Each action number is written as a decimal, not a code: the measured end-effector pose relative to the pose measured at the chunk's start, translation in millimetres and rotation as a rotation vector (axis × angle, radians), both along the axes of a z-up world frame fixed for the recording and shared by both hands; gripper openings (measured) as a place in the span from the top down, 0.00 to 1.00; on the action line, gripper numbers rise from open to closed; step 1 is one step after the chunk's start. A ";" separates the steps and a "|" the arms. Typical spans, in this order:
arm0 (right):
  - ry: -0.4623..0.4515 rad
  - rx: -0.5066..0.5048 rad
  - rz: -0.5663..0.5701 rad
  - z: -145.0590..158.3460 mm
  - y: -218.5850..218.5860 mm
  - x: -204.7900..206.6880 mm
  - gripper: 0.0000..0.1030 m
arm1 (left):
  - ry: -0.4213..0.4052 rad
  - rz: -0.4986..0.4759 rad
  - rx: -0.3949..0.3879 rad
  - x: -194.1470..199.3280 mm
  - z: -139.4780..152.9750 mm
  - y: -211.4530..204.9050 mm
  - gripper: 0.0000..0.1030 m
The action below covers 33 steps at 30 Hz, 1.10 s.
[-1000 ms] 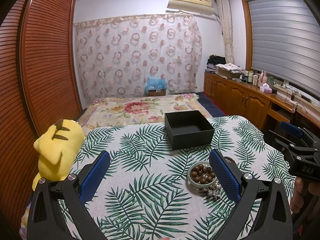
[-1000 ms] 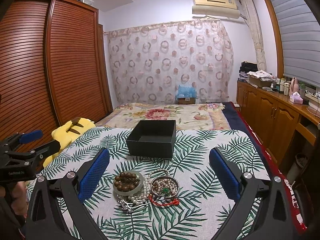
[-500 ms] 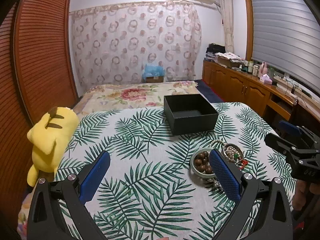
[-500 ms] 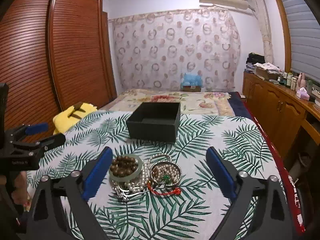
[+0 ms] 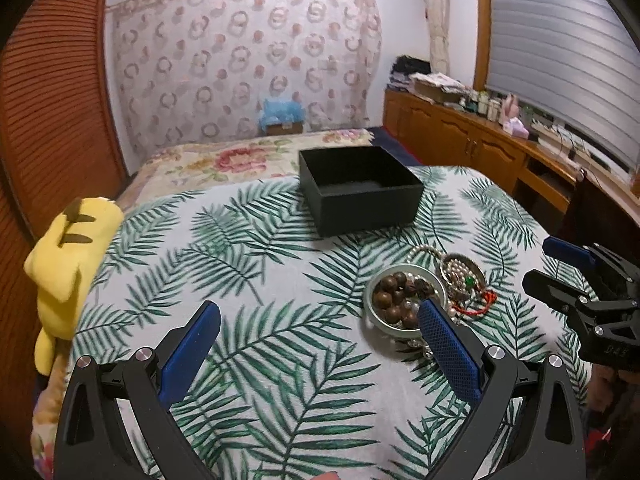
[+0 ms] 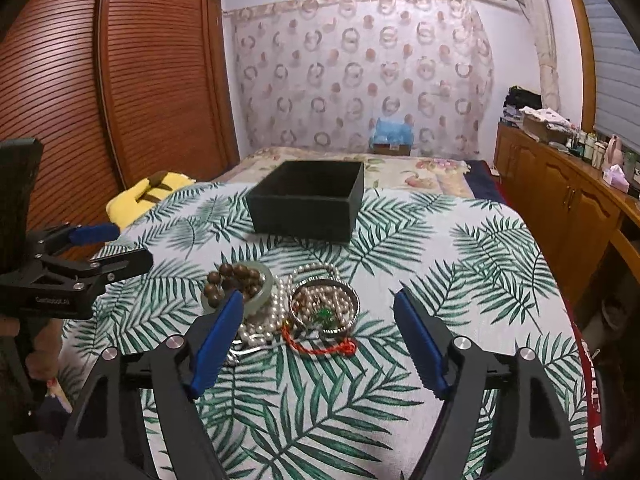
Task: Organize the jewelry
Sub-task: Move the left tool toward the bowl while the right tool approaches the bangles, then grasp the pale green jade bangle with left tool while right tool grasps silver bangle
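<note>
- Across the left wrist view's bottom, the left gripper (image 5: pixel 320 344) is spread wide, grasping nothing; its right blue pad overlaps the pale green bangle full of brown wooden beads (image 5: pixel 404 300) at centre right.
- Above centre sits the open black square box (image 5: pixel 360 196) on the palm-leaf printed cloth (image 5: pixel 240 264).
- Low in the right wrist view, the right gripper (image 6: pixel 318 334) gapes, empty, around the silver bangle holding pearls (image 6: pixel 324 306) and red cord (image 6: pixel 320 346).
</note>
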State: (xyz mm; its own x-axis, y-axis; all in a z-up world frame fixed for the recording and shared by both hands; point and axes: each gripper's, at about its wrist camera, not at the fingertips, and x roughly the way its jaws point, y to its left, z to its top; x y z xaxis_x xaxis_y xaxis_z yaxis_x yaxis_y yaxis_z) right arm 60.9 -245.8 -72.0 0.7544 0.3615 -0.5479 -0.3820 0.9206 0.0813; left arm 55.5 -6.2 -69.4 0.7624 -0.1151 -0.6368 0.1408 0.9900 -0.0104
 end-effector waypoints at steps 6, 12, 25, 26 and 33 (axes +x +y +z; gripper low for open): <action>0.016 -0.011 0.005 -6.0 -6.8 1.5 0.23 | 0.051 -0.070 0.001 15.0 -12.4 -15.2 0.07; 0.035 -0.024 0.007 -10.7 -11.0 5.5 0.23 | 0.118 -0.149 -0.016 34.9 -26.0 -32.3 0.07; 0.056 -0.048 0.012 -16.6 -17.5 9.9 0.25 | 0.207 -0.233 -0.016 62.0 -44.8 -58.1 0.22; 0.058 -0.049 0.014 -17.1 -17.3 10.4 0.25 | 0.208 -0.237 -0.013 62.3 -44.9 -58.9 0.24; 0.075 -0.072 0.038 -23.1 -12.3 17.3 0.28 | 0.180 -0.253 -0.013 56.4 -40.9 -58.3 0.33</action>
State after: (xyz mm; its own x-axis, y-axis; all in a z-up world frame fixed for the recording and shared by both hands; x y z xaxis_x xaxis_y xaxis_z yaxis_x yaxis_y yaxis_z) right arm 78.3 -258.1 -95.1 0.6966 0.3471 -0.6279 -0.4125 0.9098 0.0452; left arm 112.0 -64.6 -110.3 0.5840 -0.2961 -0.7558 0.3774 0.9234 -0.0702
